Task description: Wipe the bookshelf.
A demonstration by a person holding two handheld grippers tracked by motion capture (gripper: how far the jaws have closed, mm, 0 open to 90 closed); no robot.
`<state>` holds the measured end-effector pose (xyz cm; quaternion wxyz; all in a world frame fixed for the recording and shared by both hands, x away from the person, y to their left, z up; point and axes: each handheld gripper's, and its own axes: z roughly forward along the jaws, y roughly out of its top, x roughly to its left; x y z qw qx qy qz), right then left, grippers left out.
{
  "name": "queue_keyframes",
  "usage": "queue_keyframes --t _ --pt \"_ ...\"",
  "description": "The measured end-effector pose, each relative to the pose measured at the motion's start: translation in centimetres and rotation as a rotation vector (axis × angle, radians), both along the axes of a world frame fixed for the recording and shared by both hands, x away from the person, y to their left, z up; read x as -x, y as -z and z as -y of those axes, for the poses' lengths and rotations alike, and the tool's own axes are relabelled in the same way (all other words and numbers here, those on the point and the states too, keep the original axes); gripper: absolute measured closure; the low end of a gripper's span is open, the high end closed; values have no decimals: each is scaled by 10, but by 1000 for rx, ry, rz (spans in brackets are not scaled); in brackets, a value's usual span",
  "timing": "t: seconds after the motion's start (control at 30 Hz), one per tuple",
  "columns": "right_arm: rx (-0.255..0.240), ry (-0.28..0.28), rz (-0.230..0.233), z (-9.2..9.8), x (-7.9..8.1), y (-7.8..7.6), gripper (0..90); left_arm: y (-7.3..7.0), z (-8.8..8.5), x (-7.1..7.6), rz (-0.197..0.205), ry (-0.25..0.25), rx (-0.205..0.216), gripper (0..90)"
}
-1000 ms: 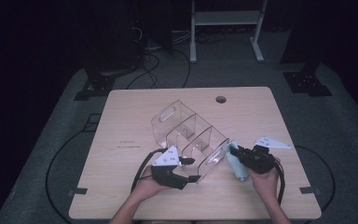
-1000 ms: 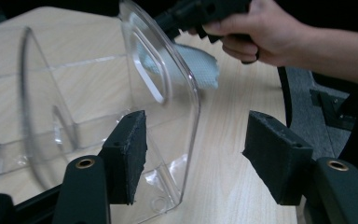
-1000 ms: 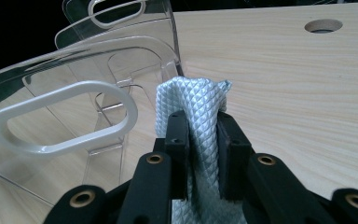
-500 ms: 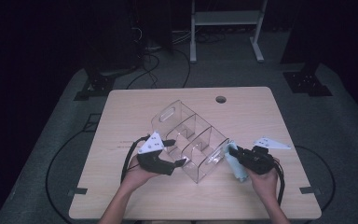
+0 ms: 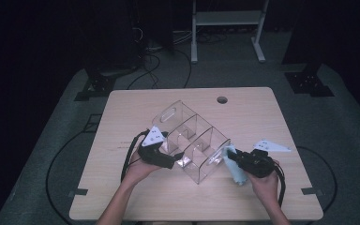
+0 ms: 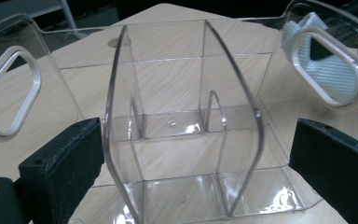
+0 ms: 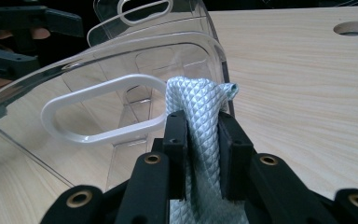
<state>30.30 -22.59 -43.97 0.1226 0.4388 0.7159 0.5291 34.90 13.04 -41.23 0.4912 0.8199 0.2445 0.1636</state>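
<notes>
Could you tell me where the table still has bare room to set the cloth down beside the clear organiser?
Bare wood runs along the table's far edge, from the organiser back to the round hole, and down the left side. The near middle is crowded: both grippers flank the organiser, the right gripper clamping the cloth.

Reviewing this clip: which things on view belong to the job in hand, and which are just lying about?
In the job:
- clear plastic organizer
- pale blue cloth, clamped in the right gripper
- left gripper, jaws just opened, either side of the organizer

Lying about:
- white stand
- floor cables
</notes>
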Motion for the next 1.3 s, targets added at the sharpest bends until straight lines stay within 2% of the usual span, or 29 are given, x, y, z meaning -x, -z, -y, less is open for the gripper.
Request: queue_keyframes --t 0.07,0.23,0.33,0.47,0.53,0.7,0.8,0.97,1.03,1.2,1.3 --pt "-4 -3 1 0 1 0 752 2 1 -2 2 -4 -8 17" --pt "-21 -24 7 -2 2 -2 751 10 5 -10 -45 3 -14 17" --pt "-31 -44 10 -5 3 -5 752 18 9 -15 -53 -5 -27 17" --pt "-13 -59 41 -10 5 -12 751 24 9 -22 -82 -5 -8 18" --pt "-15 -60 40 -10 4 -11 752 26 11 -24 -86 -6 3 21" --pt "-19 -50 21 -11 -3 0 753 28 10 -20 -64 -23 -1 62" --pt "-28 -53 10 -11 -4 0 758 27 9 -17 -64 -34 -9 69" --pt "2 -73 54 -13 1 -13 763 26 4 -6 -60 -56 -11 75" --pt "-4 -75 61 -12 1 -14 768 26 1 -1 -60 -71 -11 78" --pt "1 -62 31 -15 -9 -2 773 26 -5 7 -56 -107 -6 78" --pt "36 -60 -22 -20 -15 14 773 27 -10 9 -56 -118 -1 78"
